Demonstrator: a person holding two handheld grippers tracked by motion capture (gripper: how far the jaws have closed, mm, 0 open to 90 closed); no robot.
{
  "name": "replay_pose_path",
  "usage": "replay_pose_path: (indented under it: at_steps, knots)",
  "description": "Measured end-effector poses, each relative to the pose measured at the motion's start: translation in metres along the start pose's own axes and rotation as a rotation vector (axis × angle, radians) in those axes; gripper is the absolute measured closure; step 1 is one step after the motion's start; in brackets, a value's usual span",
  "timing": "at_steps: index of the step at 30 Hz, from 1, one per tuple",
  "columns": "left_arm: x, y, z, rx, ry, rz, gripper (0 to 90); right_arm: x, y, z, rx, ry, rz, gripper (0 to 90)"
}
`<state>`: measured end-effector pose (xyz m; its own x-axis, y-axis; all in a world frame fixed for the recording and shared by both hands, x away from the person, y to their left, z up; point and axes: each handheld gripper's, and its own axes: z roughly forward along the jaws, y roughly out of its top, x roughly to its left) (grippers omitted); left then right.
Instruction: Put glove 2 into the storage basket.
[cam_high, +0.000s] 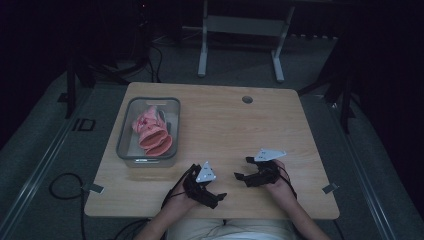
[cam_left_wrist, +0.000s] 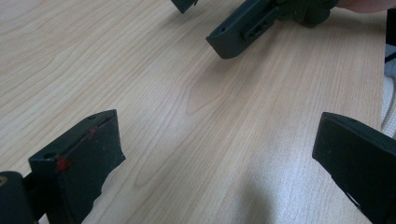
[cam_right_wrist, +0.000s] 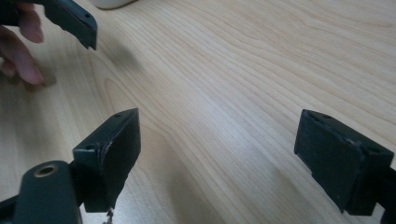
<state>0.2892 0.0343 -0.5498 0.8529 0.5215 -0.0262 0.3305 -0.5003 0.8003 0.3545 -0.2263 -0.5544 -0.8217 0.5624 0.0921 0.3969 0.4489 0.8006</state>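
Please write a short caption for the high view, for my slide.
Both tongs, left and right, rest open on the wooden table beside a clear bin of pink cloth.

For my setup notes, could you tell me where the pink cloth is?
In the high view, the pink cloth lies inside the clear bin on the table's left side, beyond the left gripper.

I take this for a lab recording bay: my wooden desk (cam_high: 225, 125) with its cable hole (cam_high: 247, 99) stands on grey carpet (cam_high: 45, 145), dark curtains (cam_high: 35, 40) and metal stand legs (cam_high: 202, 55) beyond, floor cables (cam_high: 62, 187) trailing.
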Motion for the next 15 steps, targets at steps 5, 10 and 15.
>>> replay_pose_path:
  at_steps: [5, 10, 15]
  knots:
    - [-0.0026, -0.0042, 0.0001, 0.011, 0.016, 0.02, 1.1, 0.0007, -0.0021, 0.0001, -0.002, -0.024, -0.021, 14.5]
    - [-0.0045, -0.006, 0.0022, 0.017, 0.011, 0.035, 1.1, 0.0017, -0.0043, 0.0019, 0.007, -0.032, -0.033, 14.5]
    - [-0.0059, -0.0074, 0.0023, 0.017, 0.018, 0.06, 1.1, 0.0003, -0.0051, 0.0009, -0.005, -0.038, -0.031, 14.6]
